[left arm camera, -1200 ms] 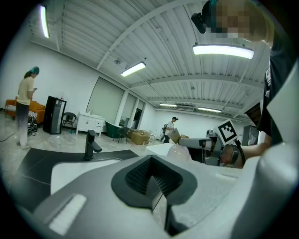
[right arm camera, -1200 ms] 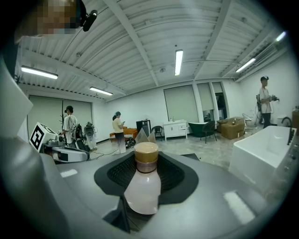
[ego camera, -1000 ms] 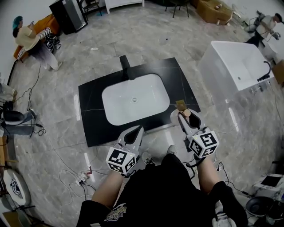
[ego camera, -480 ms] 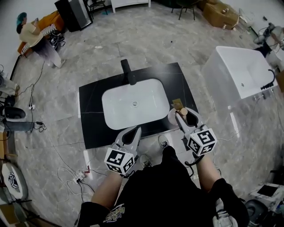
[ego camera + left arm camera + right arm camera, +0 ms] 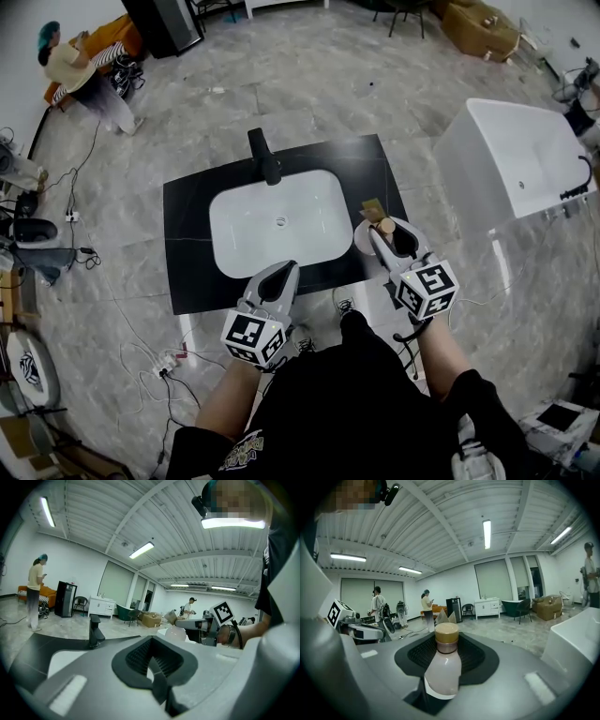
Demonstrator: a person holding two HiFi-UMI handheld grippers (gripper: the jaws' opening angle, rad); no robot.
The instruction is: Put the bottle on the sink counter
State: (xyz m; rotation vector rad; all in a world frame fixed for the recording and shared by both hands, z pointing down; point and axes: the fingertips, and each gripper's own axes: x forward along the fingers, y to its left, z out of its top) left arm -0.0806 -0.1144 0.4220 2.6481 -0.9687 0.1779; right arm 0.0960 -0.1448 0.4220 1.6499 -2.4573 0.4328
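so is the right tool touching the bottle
Touching: the right gripper view shows the right tool shut on the bottle, jaws pressing both its sides.

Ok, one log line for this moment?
right gripper: shut on bottle | left gripper: shut, empty | bottle: held at right end of sink counter | release: not yet

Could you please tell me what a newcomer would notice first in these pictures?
The black counter with its white basin fills the middle of the head view. At its right end the right gripper is shut on a pale bottle with a gold cap, while the left gripper, shut and empty, hovers near the front edge. A white bathtub stands to the right.
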